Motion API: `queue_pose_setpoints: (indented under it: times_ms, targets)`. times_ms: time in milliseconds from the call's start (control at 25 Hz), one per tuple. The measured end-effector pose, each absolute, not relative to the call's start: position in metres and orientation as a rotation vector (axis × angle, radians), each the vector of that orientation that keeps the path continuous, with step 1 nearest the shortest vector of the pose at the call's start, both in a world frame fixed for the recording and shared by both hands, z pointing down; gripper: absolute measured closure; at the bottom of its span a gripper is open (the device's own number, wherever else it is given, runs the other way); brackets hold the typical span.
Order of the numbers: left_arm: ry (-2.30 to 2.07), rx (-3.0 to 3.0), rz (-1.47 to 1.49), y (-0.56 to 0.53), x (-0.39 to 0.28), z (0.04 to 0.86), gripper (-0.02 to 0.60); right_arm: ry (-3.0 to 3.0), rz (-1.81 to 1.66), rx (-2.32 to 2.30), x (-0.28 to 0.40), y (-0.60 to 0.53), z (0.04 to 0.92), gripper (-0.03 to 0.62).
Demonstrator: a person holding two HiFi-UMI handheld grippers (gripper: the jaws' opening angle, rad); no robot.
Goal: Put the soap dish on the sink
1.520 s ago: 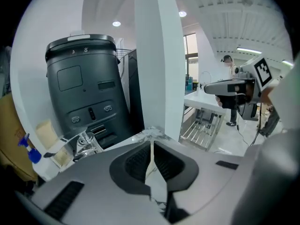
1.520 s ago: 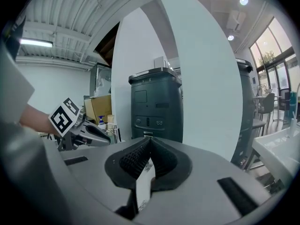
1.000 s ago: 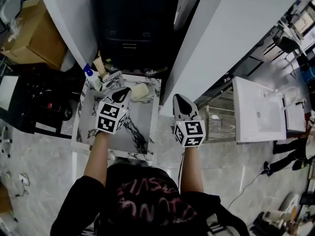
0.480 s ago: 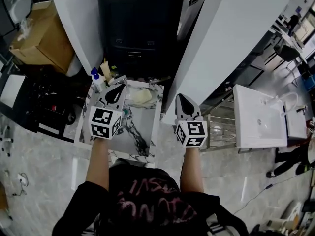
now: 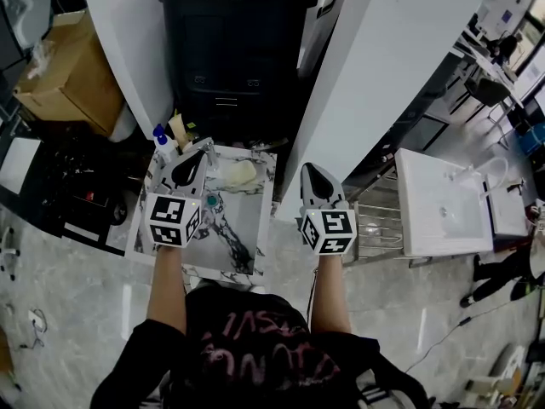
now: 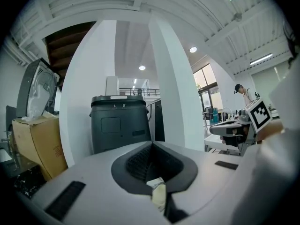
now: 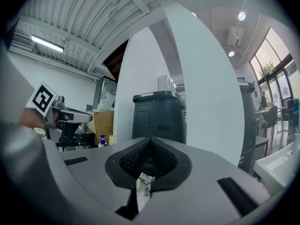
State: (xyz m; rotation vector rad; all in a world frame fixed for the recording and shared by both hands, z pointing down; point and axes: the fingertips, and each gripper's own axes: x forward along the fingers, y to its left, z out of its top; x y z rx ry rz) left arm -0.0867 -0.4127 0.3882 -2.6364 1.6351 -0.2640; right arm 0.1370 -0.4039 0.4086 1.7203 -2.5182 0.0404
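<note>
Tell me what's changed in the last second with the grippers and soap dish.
The left gripper drew back toward the person, away from the soap dish; its jaws are shut and empty. The soap dish kept its place on the sink, and the right gripper stayed beside the sink, jaws shut.

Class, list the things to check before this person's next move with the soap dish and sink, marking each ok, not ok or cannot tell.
1. Soap dish rests on the marble sink, at its far rim: ok.
2. Left gripper jaws together, holding nothing: ok.
3. Right gripper jaws together, holding nothing: ok.
4. Left gripper apart from the soap dish: ok.
5. Soap dish sits level and steady: cannot tell.
</note>
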Motion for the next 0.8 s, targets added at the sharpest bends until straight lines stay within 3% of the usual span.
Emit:
queue_pose_setpoints:
  times_ms: [800]
  targets:
    - [1.610, -2.652, -0.237, -0.4063, -0.0838, 0.3824, 0.566, -2.483, -0.015, 1.732, 0.1446, -0.3981, 0.4017, 0.583]
